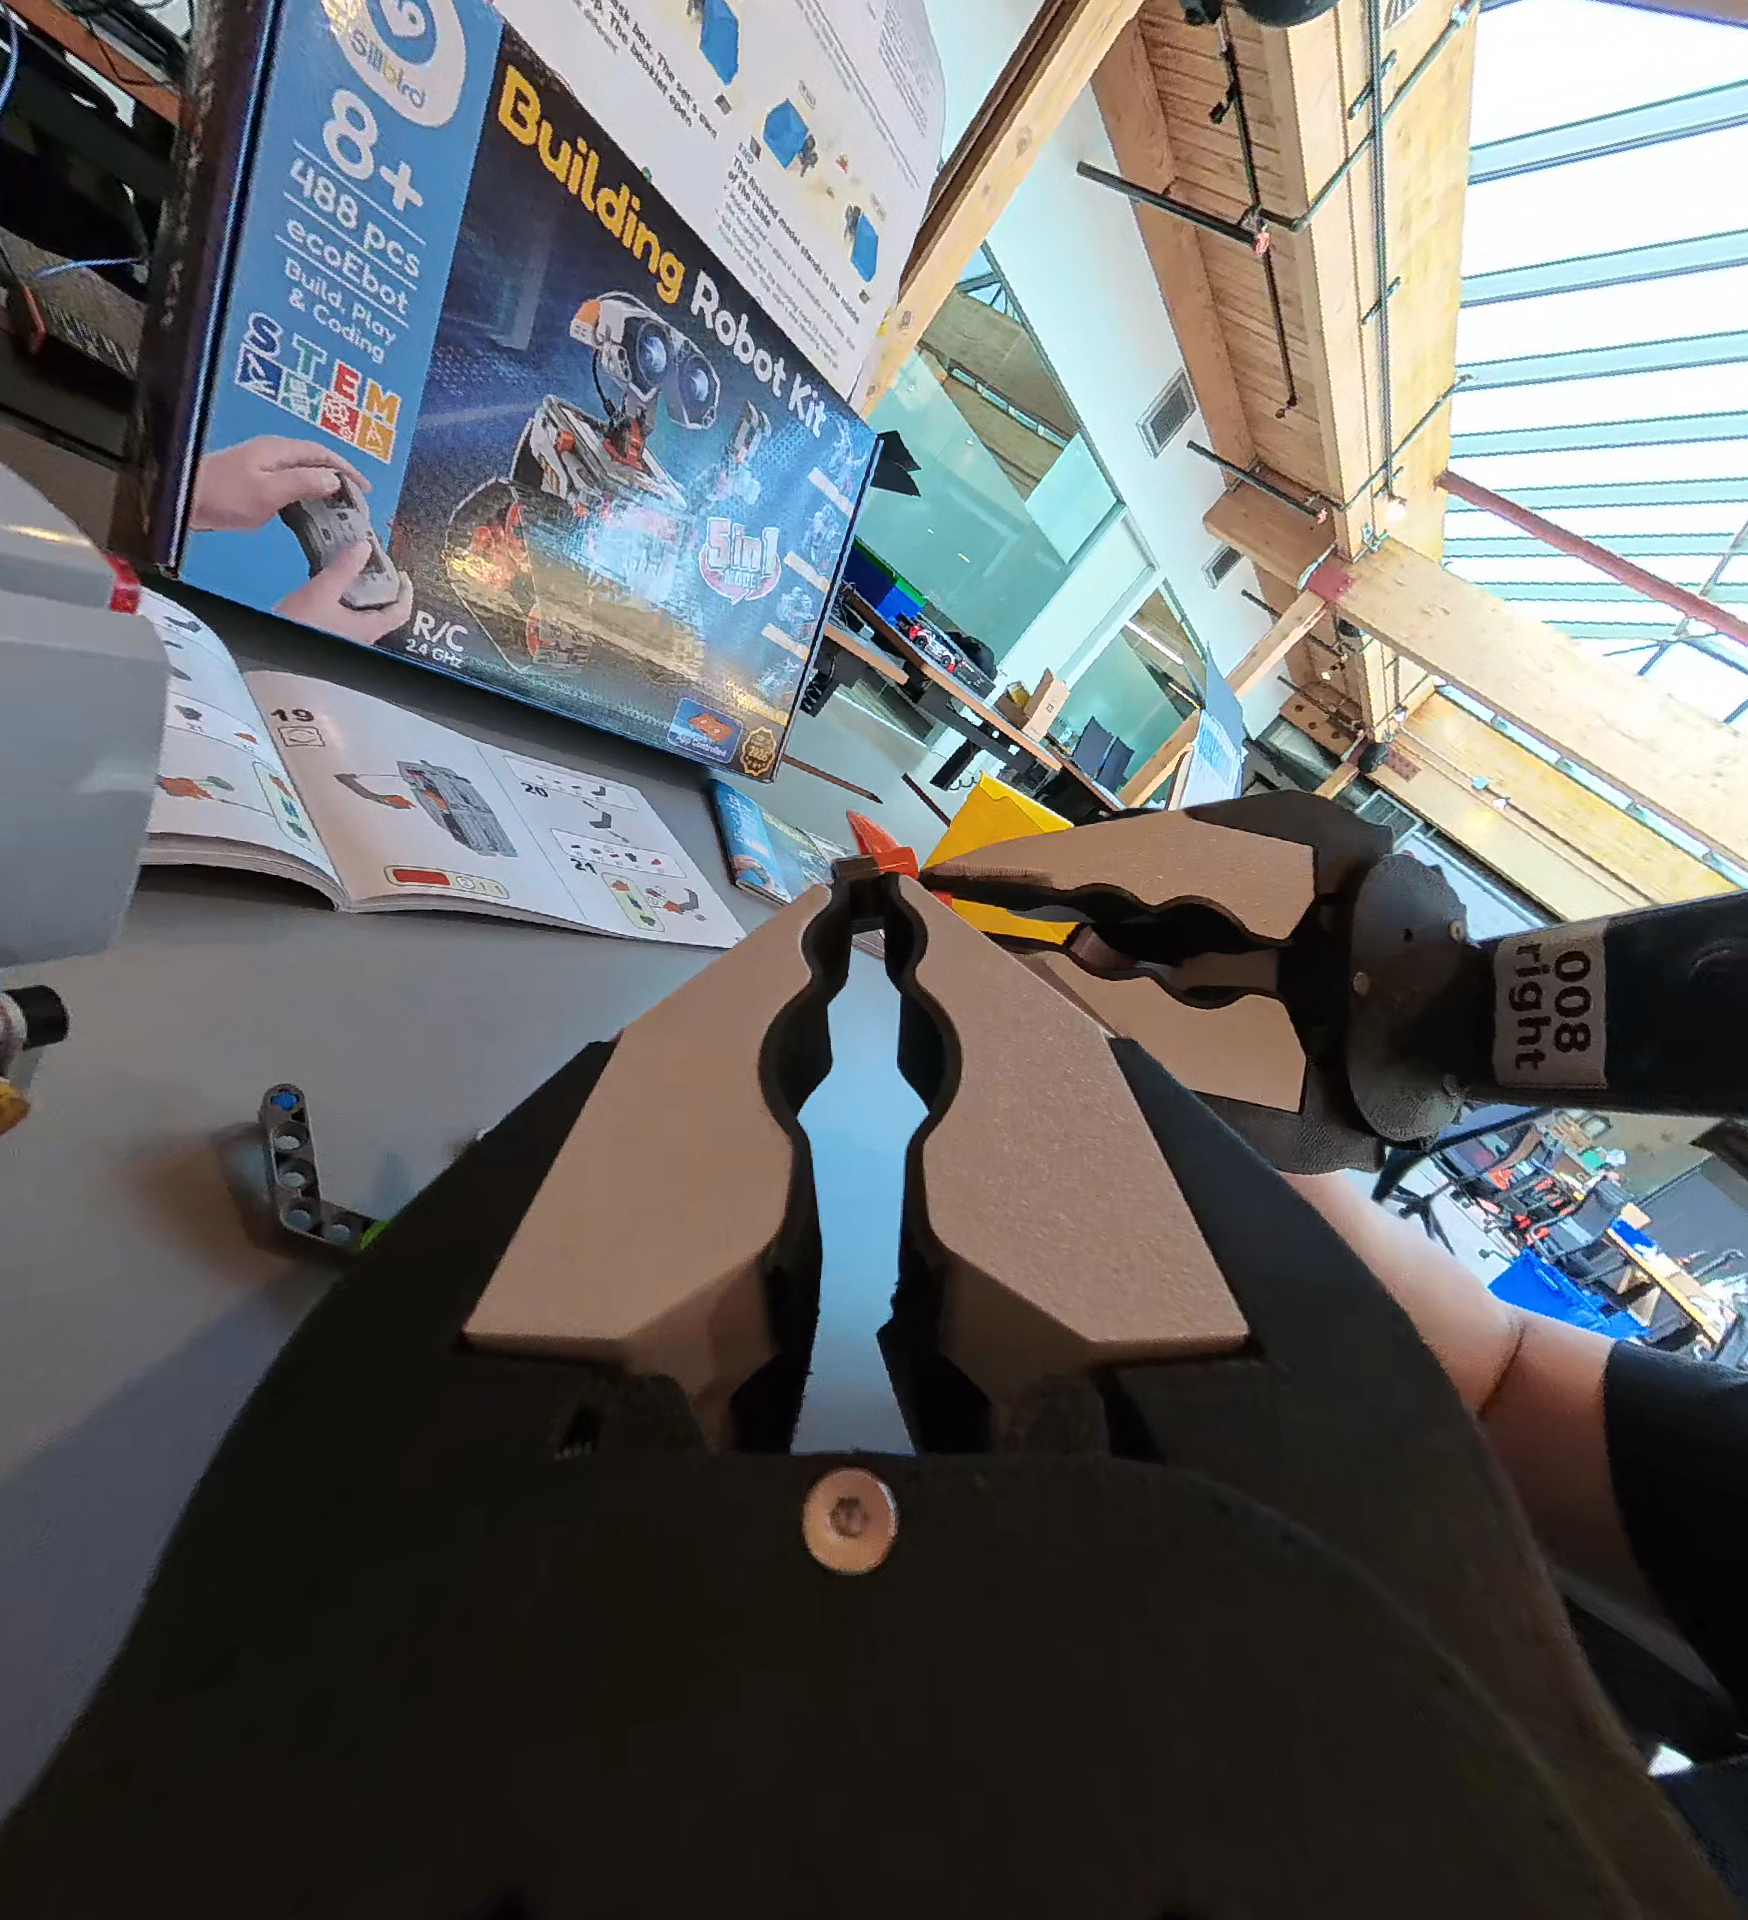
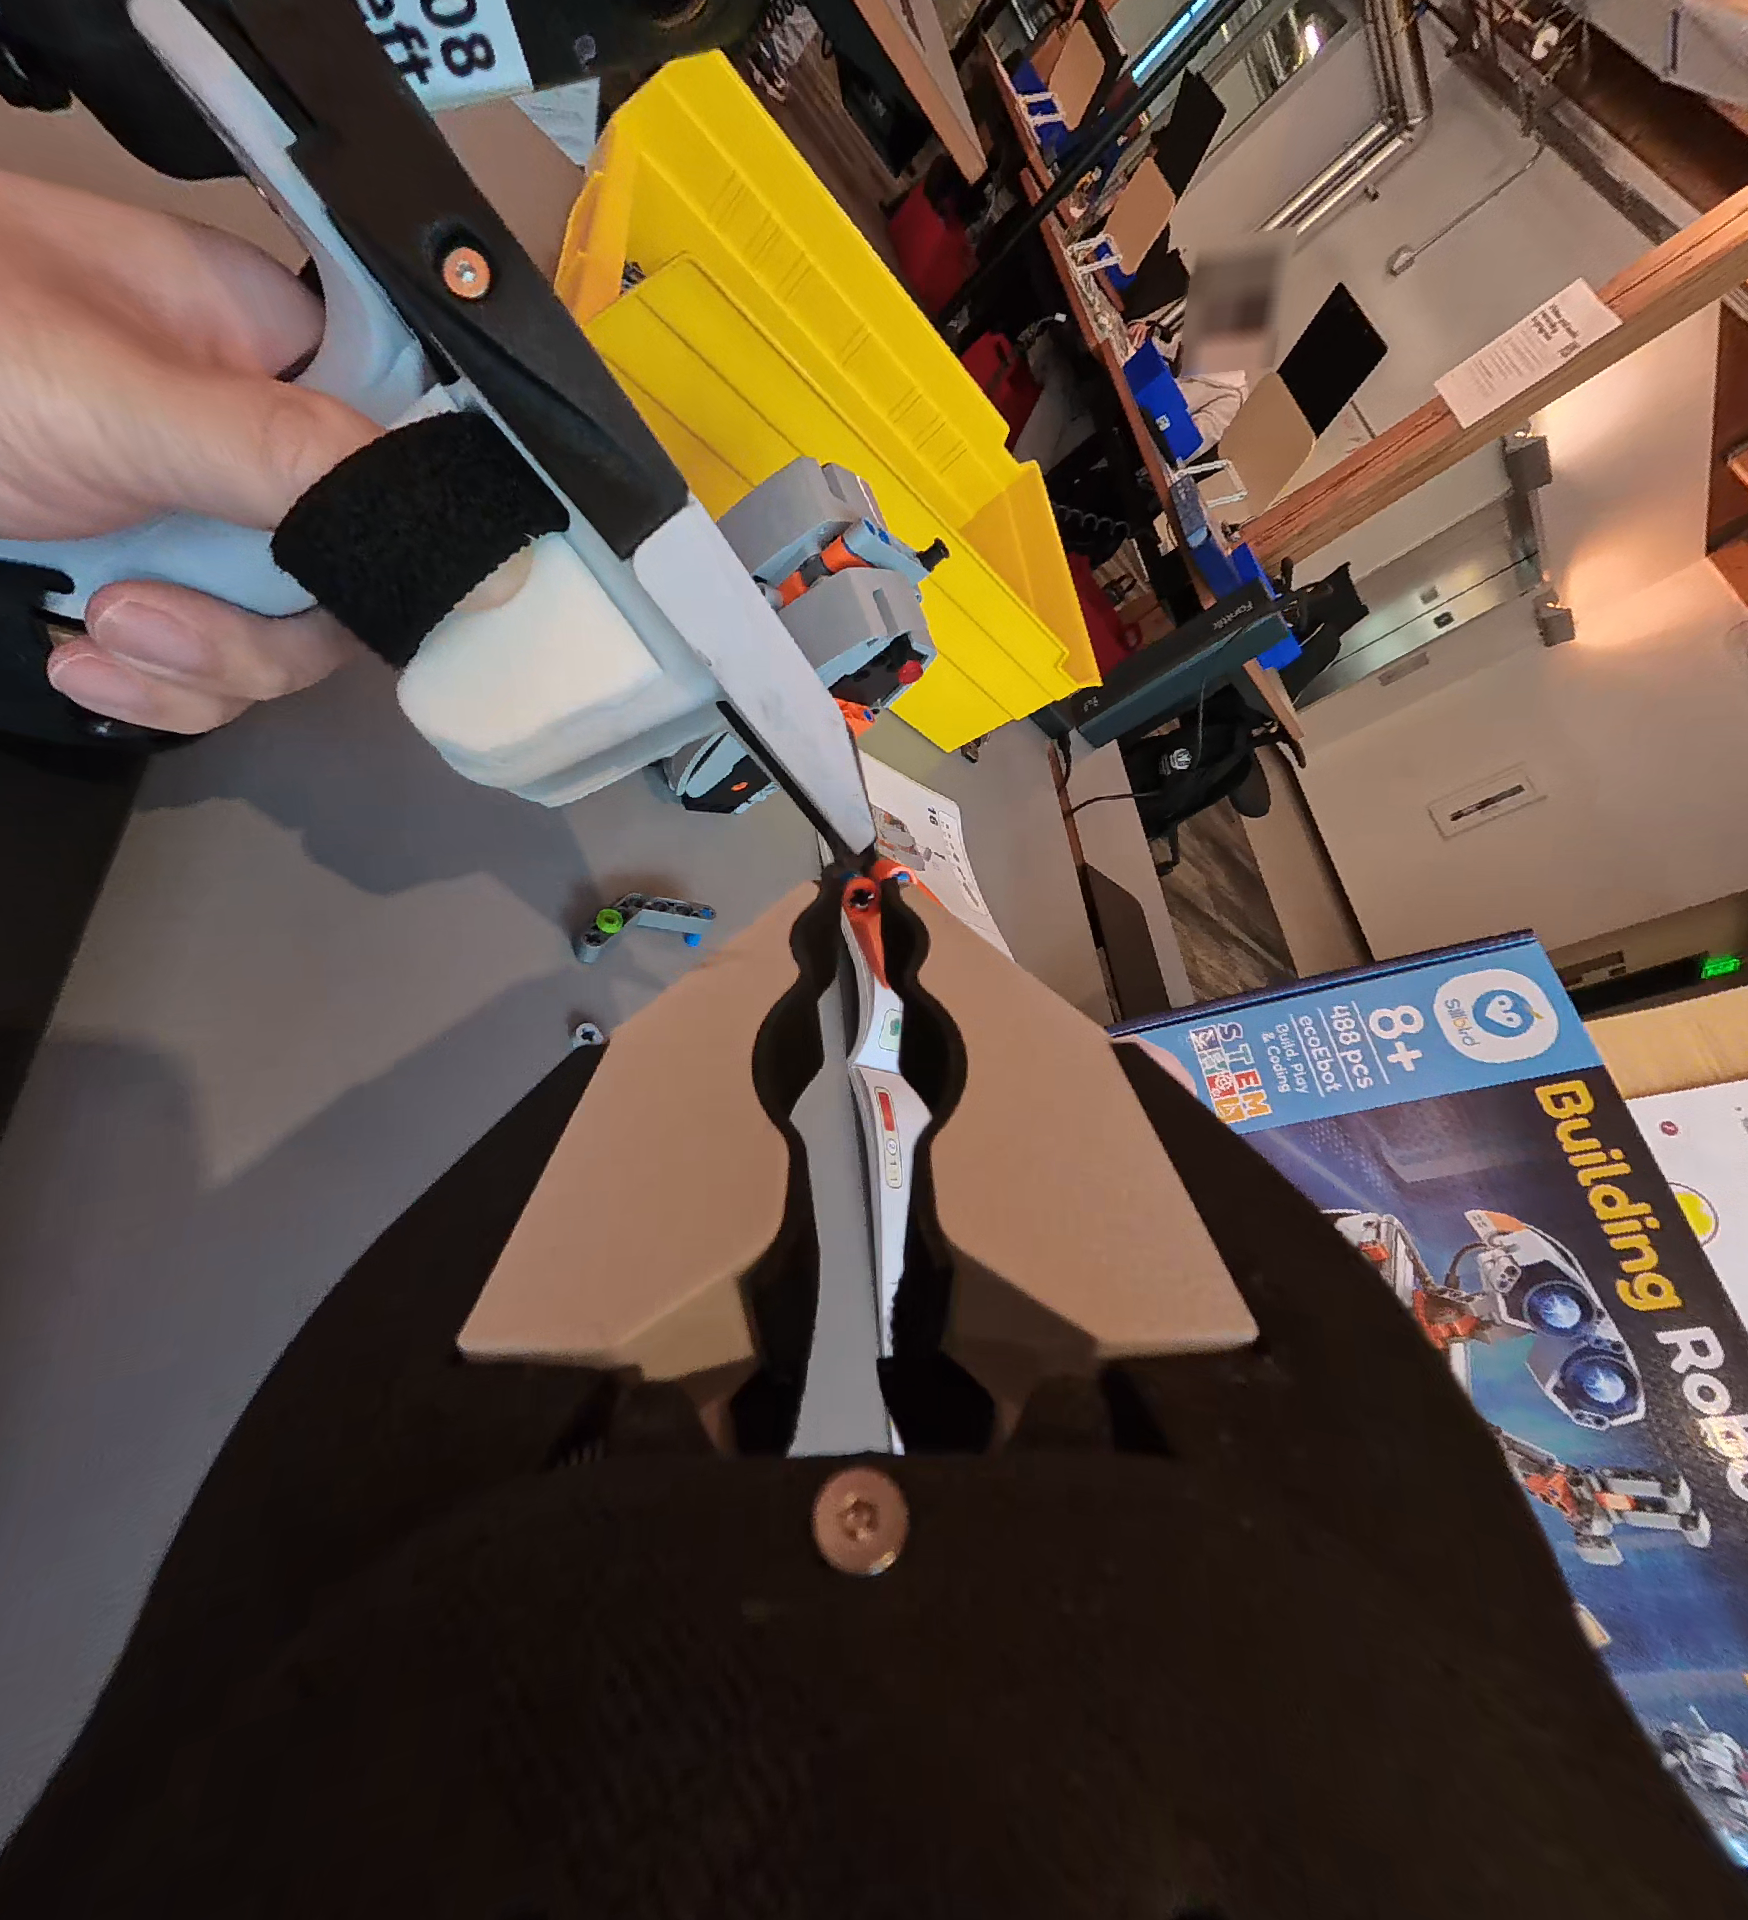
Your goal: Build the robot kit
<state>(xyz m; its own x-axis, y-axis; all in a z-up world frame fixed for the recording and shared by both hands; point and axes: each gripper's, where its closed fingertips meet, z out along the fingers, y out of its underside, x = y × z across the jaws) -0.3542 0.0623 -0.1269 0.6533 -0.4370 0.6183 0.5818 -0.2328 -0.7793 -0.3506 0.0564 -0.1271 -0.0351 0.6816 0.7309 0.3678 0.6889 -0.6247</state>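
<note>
My left gripper [image 1: 865,894] is shut at its tips on a small dark part [image 1: 857,871] that is joined to an orange part [image 1: 880,850], held above the grey table [image 1: 413,1039]. My right gripper [image 1: 937,885] comes in from the right and meets it tip to tip. In the right wrist view my right gripper [image 2: 865,899] is shut on the orange part [image 2: 862,906], which carries small blue pins. The left gripper [image 2: 849,836], held by a hand [image 2: 101,395], touches the same part from above.
A blue kit box [image 1: 537,416] stands behind an open instruction booklet [image 1: 496,821]. A bent grey beam [image 1: 293,1174] lies on the table. A part-built grey model [image 2: 839,582] sits in front of yellow bins [image 2: 797,312]. The box [image 2: 1576,1299] is to my right. Less than 4 cm separates the two grippers' tips.
</note>
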